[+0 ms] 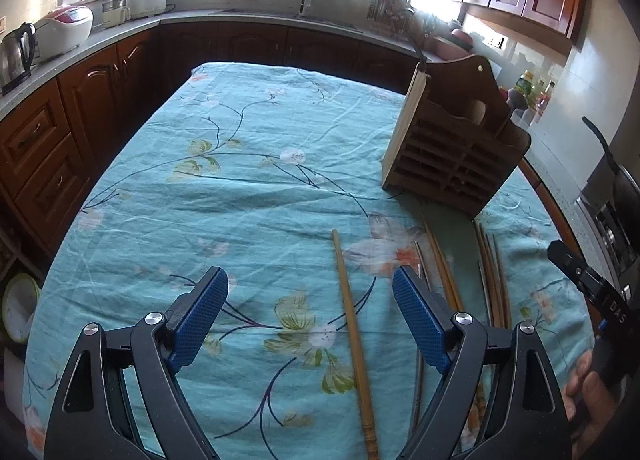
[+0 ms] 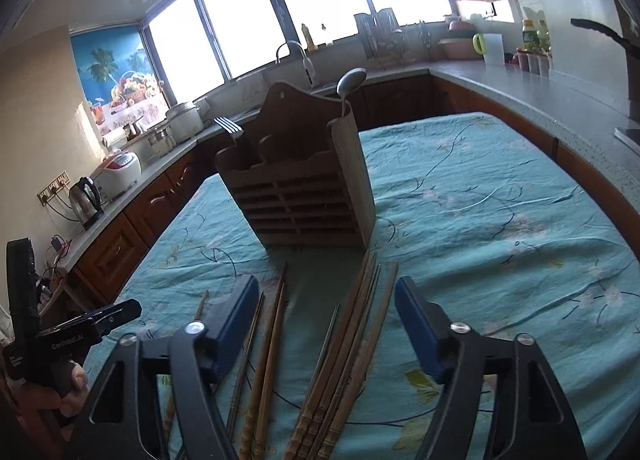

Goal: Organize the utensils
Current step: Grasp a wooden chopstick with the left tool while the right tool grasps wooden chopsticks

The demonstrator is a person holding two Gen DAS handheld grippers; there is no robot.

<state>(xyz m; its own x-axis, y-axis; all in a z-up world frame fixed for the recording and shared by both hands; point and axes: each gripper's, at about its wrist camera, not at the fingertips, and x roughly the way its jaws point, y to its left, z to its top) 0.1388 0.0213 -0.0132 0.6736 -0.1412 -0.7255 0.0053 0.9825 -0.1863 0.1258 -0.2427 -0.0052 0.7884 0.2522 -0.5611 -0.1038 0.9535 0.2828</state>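
The surface (image 1: 168, 187) is covered with a teal cloth printed with flowers and thin dark branches. On it stands a wooden utensil holder (image 1: 452, 143) with slatted front and a tall arched back; in the right wrist view a fork (image 2: 229, 125) sticks up from its left compartment and a spoon (image 2: 351, 80) from its right one.

In front of the holder lie the chopsticks, all flat on the cloth and pointing roughly toward it. One single chopstick (image 1: 354, 332) lies apart from the rest, between the fingers of the left tongs (image 1: 310, 320). These tongs stand wide apart, their blue pads well clear of the chopstick on both sides, clamping nothing.

The other chopsticks form two loose groups in the right wrist view: a pair of wooden chopsticks (image 2: 269, 356) with a thin metal one beside them, and a bundle of wooden chopsticks (image 2: 352, 344) whose tips reach almost to the holder's base. The right tongs (image 2: 326, 324) are parted, with both groups lying between the blue pads; the pads touch none of them as far as can be seen.

A person's hand (image 2: 74, 388) grips the handle of the left tool, seen at the lower left of the right wrist view. Kitchen counters with a kettle (image 1: 16, 55) and a rice cooker (image 1: 66, 31) run around the room under bright windows.
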